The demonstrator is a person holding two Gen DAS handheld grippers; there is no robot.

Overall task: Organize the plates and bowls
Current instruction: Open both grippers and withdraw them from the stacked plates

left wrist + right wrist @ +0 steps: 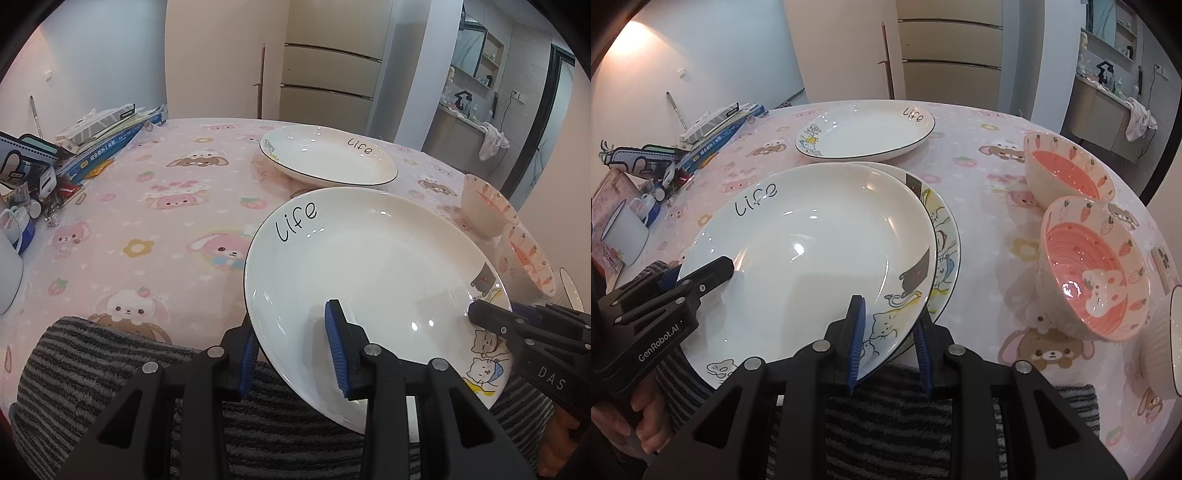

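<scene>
Pink tablecloth, both grippers on tilted plate, grip unclear.

Readable text: plates + gripper bodies.
"Life" is handwritten in black on near white plate rim, and again on far plate rim. "DAS" is printed on right gripper body; "GenRobot.AI" is printed on left gripper body. Blue book spine carries Chinese print, not legible.
</scene>
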